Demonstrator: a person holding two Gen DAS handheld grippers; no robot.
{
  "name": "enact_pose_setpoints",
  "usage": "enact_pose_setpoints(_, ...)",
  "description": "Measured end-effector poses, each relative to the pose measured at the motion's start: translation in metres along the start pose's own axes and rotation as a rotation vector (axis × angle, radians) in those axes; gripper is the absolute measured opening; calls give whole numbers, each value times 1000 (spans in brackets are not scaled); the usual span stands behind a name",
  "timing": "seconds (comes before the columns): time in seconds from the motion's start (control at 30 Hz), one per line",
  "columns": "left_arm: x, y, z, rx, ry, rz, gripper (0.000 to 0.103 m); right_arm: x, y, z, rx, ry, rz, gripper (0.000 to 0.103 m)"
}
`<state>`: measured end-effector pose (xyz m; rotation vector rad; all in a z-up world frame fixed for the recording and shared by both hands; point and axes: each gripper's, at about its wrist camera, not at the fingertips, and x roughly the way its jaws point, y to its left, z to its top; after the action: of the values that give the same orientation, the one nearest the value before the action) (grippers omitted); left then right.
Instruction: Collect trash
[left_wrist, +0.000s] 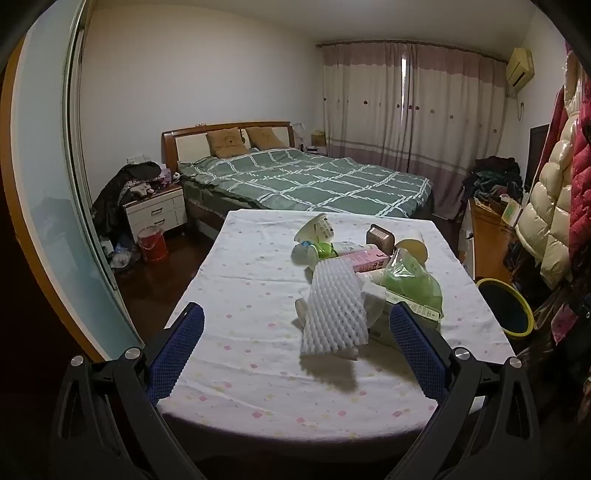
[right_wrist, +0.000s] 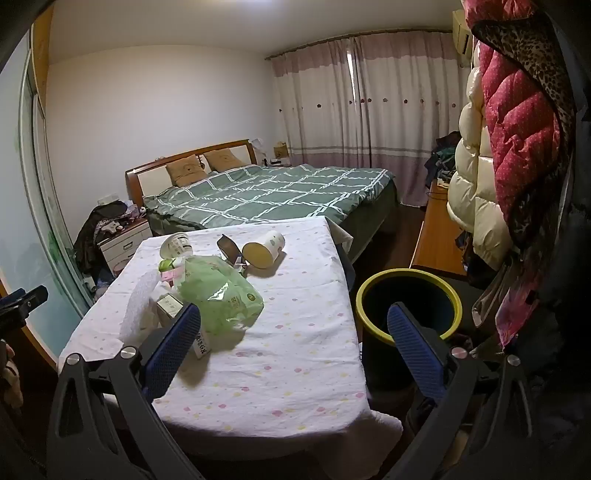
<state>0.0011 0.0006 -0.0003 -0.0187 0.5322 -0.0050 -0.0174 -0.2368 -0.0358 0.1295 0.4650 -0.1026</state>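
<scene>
Both wide open, nothing held: left gripper (left_wrist: 295, 332), right gripper (right_wrist: 293, 332). Trash piled on the table (left_wrist: 236, 376): foam net (left_wrist: 334, 310), green bag (right_wrist: 218, 299). Bin (right_wrist: 408, 275) just beside. Best to grab the foam net first, pinch softly, drop into bin.
</scene>
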Motion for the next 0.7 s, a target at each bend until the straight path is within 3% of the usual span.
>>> enact_pose_setpoints(0.7, 10, -3, -4, 6, 27, -4, 99, 9, -2, -3, 10, 16, -1, 97)
